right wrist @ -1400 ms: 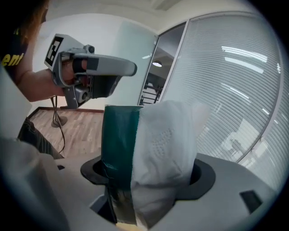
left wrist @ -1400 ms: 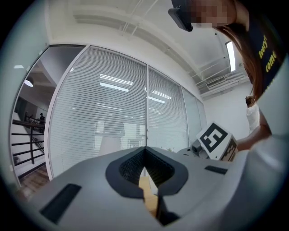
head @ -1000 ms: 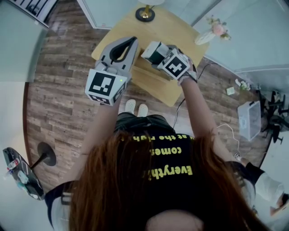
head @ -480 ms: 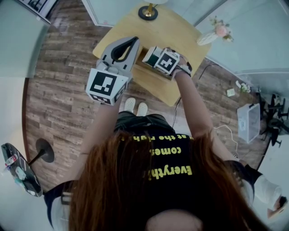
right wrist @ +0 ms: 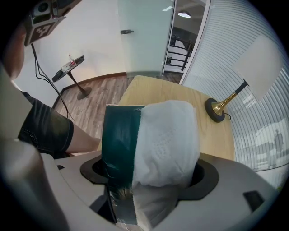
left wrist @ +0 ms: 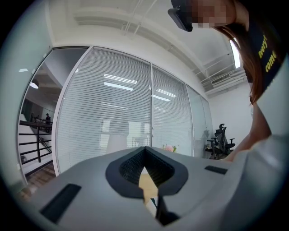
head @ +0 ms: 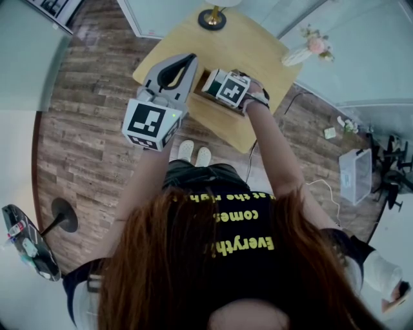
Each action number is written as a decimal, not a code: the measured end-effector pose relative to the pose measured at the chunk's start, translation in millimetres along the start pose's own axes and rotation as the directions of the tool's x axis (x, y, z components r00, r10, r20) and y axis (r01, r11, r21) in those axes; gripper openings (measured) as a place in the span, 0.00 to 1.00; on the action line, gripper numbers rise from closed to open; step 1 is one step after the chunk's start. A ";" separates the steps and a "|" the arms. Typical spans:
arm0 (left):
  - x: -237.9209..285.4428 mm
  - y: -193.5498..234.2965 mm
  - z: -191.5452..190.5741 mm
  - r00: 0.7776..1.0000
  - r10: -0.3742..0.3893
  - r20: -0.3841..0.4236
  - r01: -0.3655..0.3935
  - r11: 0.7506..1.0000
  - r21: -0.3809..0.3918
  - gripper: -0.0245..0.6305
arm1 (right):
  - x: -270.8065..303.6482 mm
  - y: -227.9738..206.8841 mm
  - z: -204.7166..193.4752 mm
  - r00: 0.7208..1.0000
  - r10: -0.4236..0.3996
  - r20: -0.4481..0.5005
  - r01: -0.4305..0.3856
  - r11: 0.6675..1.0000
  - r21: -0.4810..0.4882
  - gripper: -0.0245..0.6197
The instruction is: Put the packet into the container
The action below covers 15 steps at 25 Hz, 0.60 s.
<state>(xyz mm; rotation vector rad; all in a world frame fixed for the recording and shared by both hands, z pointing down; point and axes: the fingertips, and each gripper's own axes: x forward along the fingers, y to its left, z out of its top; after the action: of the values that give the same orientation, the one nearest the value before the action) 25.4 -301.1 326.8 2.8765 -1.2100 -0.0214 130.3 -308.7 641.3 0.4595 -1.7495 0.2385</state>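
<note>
My right gripper (right wrist: 151, 168) is shut on the packet (right wrist: 156, 137), a soft white pack with a dark green band down its left side. It stands up out of the jaws. In the head view the packet (head: 211, 79) and right gripper (head: 221, 85) hang low over the near part of the yellow wooden table (head: 248, 45). A brown box-like shape (head: 199, 98) lies just under them, mostly hidden, so I cannot tell if it is the container. My left gripper (head: 191, 58) is held higher at the left, jaws shut and holding nothing (left wrist: 145, 150).
A lamp with a brass stem and black base (right wrist: 216, 109) stands at the table's far end (head: 211, 18). A vase of flowers (head: 308, 44) lies beyond the right edge. A small side table (right wrist: 72, 65) and a white bin (head: 356, 171) stand on the wooden floor.
My right gripper has moved left and down towards the table with the packet still in it. The left gripper has barely moved.
</note>
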 end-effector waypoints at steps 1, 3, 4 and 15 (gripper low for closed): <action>0.1 0.1 0.0 1.000 0.000 0.000 0.000 1.000 -0.001 0.04 | 1.8 0.3 -1.3 1.000 0.003 -0.003 -0.003 1.000 0.003 0.66; 0.4 0.1 0.3 1.000 0.000 -0.001 0.000 1.000 0.001 0.04 | 5.0 3.4 -2.8 1.000 0.023 -0.001 -0.023 1.000 0.010 0.67; 0.3 0.3 0.5 1.000 0.001 -0.001 -0.001 1.000 0.001 0.04 | 6.3 5.7 -2.4 0.999 0.036 0.006 -0.036 0.999 0.010 0.68; -0.1 1.8 2.6 1.000 0.004 0.001 -0.004 1.000 -0.002 0.04 | 6.6 28.1 3.8 0.981 0.184 0.058 -0.187 0.981 0.046 0.73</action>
<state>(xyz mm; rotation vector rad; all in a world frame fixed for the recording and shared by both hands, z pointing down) 24.0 -302.4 324.2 2.8731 -1.2147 -0.0233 113.7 -286.1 649.2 0.3422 -1.8443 0.4078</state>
